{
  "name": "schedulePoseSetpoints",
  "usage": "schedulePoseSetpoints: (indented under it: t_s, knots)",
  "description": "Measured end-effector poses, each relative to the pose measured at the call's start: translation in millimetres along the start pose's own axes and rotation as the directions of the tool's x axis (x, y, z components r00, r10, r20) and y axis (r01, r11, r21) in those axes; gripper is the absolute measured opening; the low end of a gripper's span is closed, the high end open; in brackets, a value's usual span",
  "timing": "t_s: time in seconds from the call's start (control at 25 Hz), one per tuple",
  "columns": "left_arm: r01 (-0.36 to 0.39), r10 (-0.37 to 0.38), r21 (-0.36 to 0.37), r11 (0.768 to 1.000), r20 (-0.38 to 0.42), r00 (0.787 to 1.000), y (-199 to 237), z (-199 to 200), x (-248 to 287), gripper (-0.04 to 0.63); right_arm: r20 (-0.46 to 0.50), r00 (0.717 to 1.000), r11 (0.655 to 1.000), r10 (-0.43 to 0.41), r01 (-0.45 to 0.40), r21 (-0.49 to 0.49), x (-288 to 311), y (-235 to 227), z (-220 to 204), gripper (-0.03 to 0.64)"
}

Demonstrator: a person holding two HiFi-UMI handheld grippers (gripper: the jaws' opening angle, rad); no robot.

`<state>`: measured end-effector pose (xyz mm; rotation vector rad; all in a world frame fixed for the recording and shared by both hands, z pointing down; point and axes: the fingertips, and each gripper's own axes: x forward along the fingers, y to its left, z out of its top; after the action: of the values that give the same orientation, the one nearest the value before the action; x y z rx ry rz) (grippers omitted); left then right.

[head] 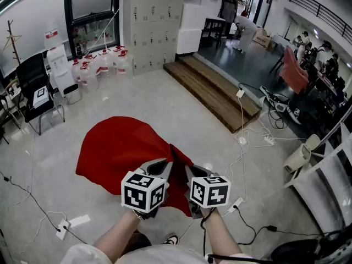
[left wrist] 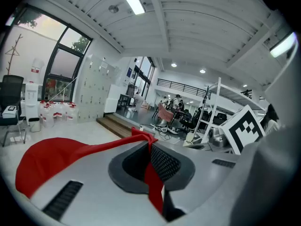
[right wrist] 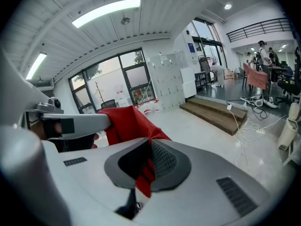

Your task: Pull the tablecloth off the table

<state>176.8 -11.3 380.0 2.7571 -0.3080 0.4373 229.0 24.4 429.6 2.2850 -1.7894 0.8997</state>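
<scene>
Both grippers are clenched on the red tablecloth (head: 118,147). The left gripper (head: 164,164) and the right gripper (head: 190,170) sit side by side, each pinching the cloth's near edge. The rest of the cloth lies spread on the pale floor (head: 181,120) ahead of the person. A low wooden step platform (head: 212,92) runs off to the right beyond it, with white cables and a power strip (head: 242,141) trailing past its end. A black chair (head: 33,89) and a cluster of water jugs (head: 102,62) stand at the far left, and grey lockers (head: 151,21) line the back wall. From the head view the marker cubes cover much of the jaws. The left gripper view settles it: the left gripper (left wrist: 150,160) has a strip of tablecloth (left wrist: 51,157) pressed between its pads, and a band of cloth runs out to the heap at the left. That view also catches the other gripper's marker cube (left wrist: 244,128). In the right gripper view, the right gripper (right wrist: 149,163) bites a fold of tablecloth (right wrist: 124,124) that bunches up just ahead, hiding the floor behind it.
</scene>
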Motion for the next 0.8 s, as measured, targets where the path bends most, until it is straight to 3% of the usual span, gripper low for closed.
schedulePoseSetpoints:
  t_s: [0.16, 0.4, 0.64, 0.8]
  knots:
    - [-0.103, 0.103, -0.015, 0.995, -0.017, 0.995, 54, -13, -28, 0.017, -0.076, 0.996, 0.998, 0.037, -0.041, -0.052, 27, 18, -10, 0.028]
    - [-0.252, 0.251, -0.019, 0.967, -0.049, 0.967, 132, -25, -70, 0.017, -0.178, 0.981, 0.979, 0.078, -0.109, -0.172, 86, 66, -28, 0.028]
    - [-0.262, 0.261, -0.016, 0.965, -0.059, 0.964, 175, -50, -106, 0.017, -0.232, 0.965, 0.955, 0.12, -0.176, -0.238, 147, 107, -50, 0.036]
    - [-0.265, 0.261, -0.054, 0.963, -0.073, 0.962, 197, -66, -121, 0.017, -0.292, 0.944, 0.924, 0.154, -0.242, -0.295, 182, 122, -61, 0.149]
